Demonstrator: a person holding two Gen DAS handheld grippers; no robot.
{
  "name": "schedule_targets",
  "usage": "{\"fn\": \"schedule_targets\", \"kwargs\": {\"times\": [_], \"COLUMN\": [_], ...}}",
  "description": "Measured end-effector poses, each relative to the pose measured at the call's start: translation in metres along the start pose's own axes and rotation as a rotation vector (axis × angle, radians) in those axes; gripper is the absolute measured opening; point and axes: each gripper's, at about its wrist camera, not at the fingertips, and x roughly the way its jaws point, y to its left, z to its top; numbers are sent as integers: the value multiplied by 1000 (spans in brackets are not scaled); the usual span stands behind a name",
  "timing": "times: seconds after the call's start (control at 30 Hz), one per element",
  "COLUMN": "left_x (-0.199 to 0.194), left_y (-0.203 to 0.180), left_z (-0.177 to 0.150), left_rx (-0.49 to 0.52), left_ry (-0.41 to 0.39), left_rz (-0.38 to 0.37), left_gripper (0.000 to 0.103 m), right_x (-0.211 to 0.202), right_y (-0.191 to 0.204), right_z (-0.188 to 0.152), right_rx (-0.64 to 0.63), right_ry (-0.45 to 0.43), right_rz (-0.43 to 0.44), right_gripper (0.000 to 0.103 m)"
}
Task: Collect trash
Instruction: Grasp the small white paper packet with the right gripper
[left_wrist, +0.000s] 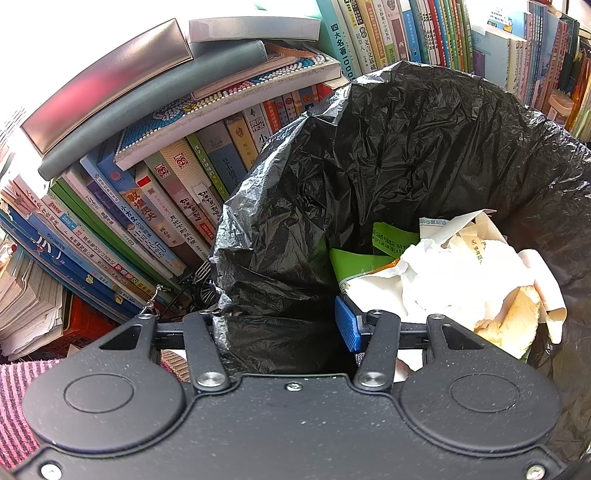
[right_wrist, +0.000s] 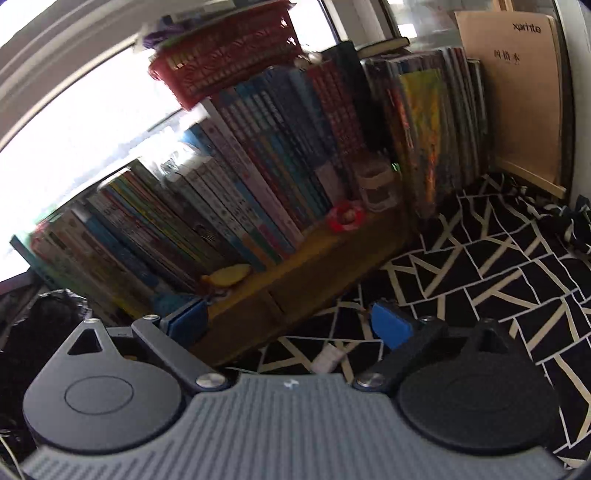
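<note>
Here the left gripper (left_wrist: 284, 325) clamps the rim of the black trash bag (left_wrist: 399, 155), a fold of plastic bunched between its jaws at the lower centre of the left wrist view. Crumpled white paper (left_wrist: 454, 273) and a green wrapper (left_wrist: 384, 240) lie inside the bag at right. Rows of books (left_wrist: 159, 206) fill the upper left. In the blurred right wrist view, the right gripper (right_wrist: 291, 328) stands wide open, holding nothing, above a black-and-white patterned cloth (right_wrist: 480, 269); a small white scrap (right_wrist: 327, 358) lies on it between the jaws.
</note>
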Motion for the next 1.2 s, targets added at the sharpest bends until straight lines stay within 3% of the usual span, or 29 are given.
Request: {"fn": "schedule_targets", "kwargs": {"times": [0.17, 0.37, 0.67, 0.9, 1.07, 1.2], "left_x": [1, 2, 4, 6, 6, 6], "left_y": [0, 0, 3, 3, 3, 3], "left_z": [0, 0, 2, 3, 3, 3], "left_rx": [-1, 3, -9, -12, -14, -15], "left_ry": [2, 6, 33, 41, 43, 43], "left_rz": [2, 5, -7, -8, -9, -8], "left_gripper": [49, 49, 50, 51, 51, 51], "right_x": [32, 64, 126, 157, 170, 170], "right_y": [-14, -7, 10, 15, 14, 14], "right_z": [-17, -39, -60, -70, -72, -73], "right_rx": [-51, -204, -392, -361, -349, -328], "right_ry": [81, 161, 220, 223, 225, 226], "right_rz": [-108, -188, -184, -197, -224, -217], "right_gripper": [99, 99, 99, 98, 90, 72]}}
